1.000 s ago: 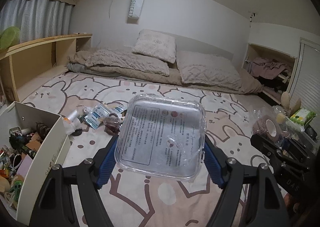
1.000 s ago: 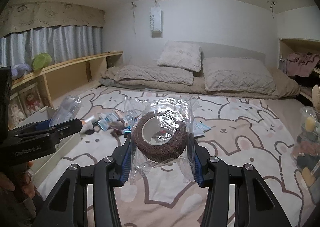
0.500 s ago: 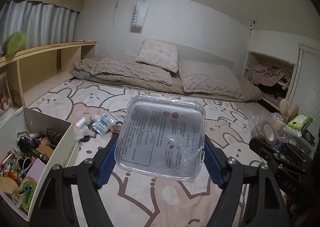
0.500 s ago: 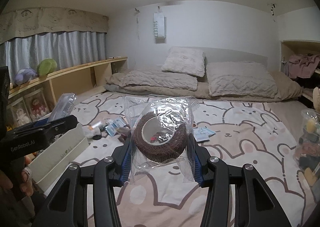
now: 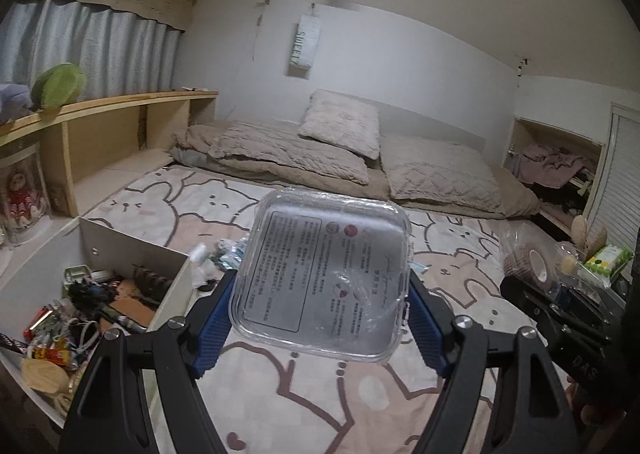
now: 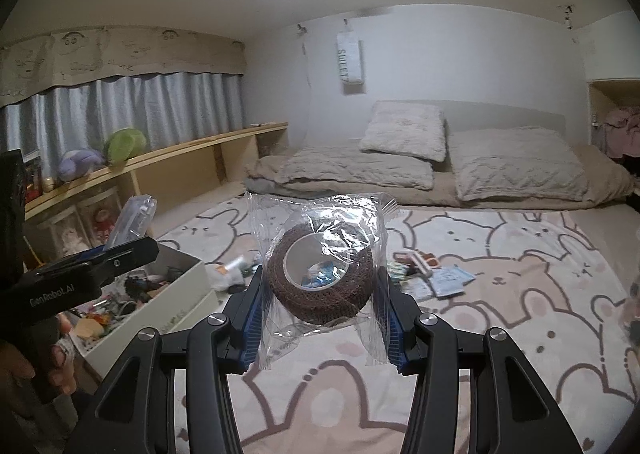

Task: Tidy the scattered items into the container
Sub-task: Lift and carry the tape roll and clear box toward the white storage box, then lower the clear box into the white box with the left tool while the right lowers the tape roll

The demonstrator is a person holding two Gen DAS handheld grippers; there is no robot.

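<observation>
Gripping clear case (image 5: 324, 278) between left gripper (image 5: 320, 318) pads

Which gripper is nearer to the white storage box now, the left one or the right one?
Left. The left gripper, holding the clear plastic case, is right beside the white storage box. The right gripper, holding the wrapped brown roll, is farther to the box's right.

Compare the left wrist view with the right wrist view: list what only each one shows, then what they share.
Only the left wrist view: the printed label on the clear square plastic case in the left gripper, and the green tissue pack.

Only the right wrist view: the purple plush toy on the wooden shelf.

Both: the white storage box of clutter, the bagged brown tape roll in the right gripper, pillows, bunny-print bedspread.
</observation>
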